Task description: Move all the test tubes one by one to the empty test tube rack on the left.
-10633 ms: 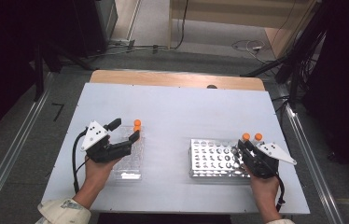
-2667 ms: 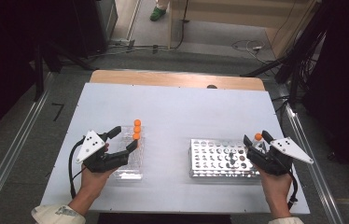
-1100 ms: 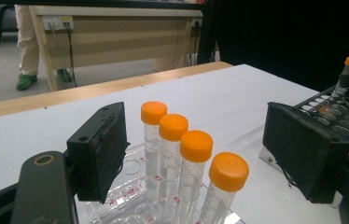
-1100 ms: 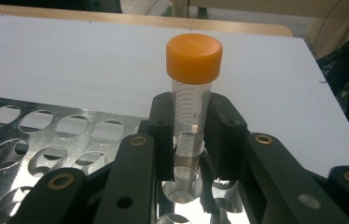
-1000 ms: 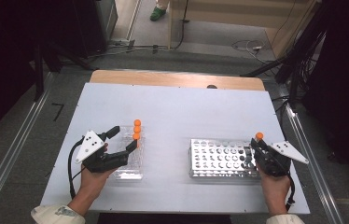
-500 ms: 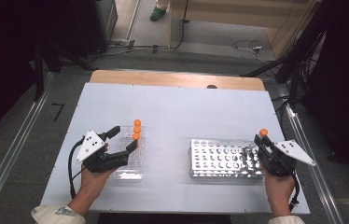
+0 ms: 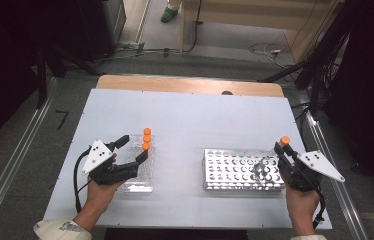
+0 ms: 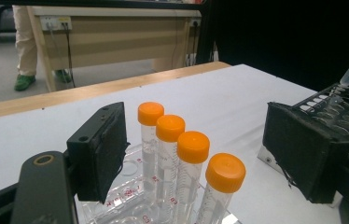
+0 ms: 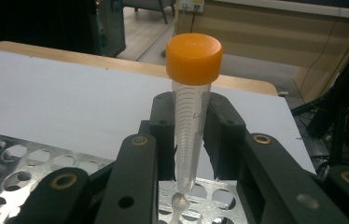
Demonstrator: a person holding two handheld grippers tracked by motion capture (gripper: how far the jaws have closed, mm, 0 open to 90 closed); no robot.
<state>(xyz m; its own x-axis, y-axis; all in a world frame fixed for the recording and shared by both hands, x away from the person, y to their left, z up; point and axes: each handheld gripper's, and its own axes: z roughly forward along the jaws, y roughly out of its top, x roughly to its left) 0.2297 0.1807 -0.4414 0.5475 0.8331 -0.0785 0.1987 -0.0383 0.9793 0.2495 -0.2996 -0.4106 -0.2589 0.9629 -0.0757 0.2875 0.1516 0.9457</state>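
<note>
An orange-capped tube (image 9: 191, 116) is pinched upright by the right tool (image 9: 189, 140), its tip just above the metal rack (image 7: 240, 170). The left tool (image 8: 200, 154) is spread around four capped tubes (image 8: 182, 154) in a clear rack (image 7: 137, 172).

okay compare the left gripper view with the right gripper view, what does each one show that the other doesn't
Left gripper view alone: four orange-capped tubes standing in a row in a clear plastic rack, with the left gripper open, its jaws standing to either side of the row, and a person's legs and green shoes in the background.

Right gripper view alone: the right gripper shut on a single orange-capped tube, held upright with its tip just above a hole.

Both: the perforated metal rack, the white table and its wooden far edge.
</note>
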